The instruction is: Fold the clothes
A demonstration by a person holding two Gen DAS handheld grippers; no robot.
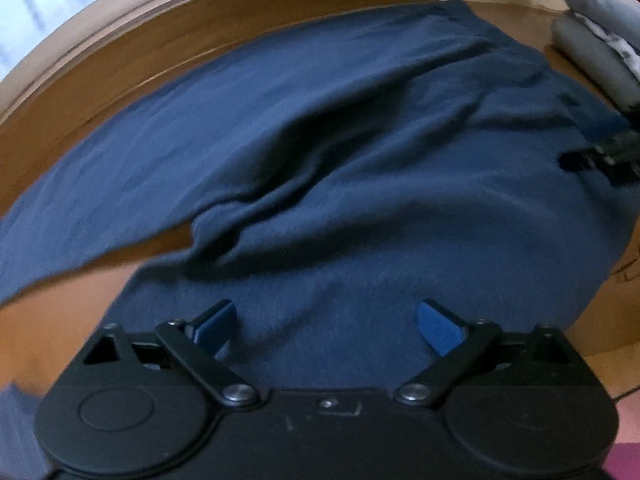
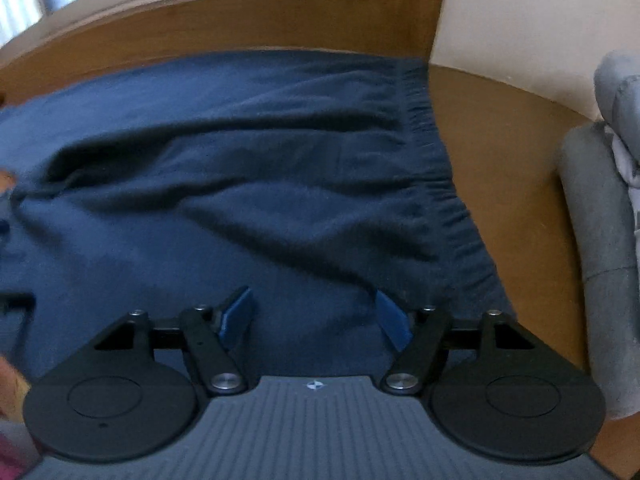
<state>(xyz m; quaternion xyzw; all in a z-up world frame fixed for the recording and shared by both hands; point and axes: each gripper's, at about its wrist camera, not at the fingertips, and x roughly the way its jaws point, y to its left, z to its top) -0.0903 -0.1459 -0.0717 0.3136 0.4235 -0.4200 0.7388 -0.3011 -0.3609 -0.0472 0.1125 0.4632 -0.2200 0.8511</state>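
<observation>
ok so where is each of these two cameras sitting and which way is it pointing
Left wrist: rides on the left gripper, looking forward and down along its open fingers at the navy garment spread on the wooden table; the right gripper's tip shows at the right edge.
Right wrist: rides on the right gripper, angled down over the garment's gathered waistband; its own open fingers show, nothing between them.
Shared: the same garment, table, and the folded grey clothes to the right.

- one navy garment (image 1: 328, 152) spread on one wooden table (image 2: 500, 168);
- two grippers, left gripper (image 1: 326, 320) and right gripper (image 2: 316, 312);
- one stack of grey folded clothes (image 2: 600, 240)
</observation>
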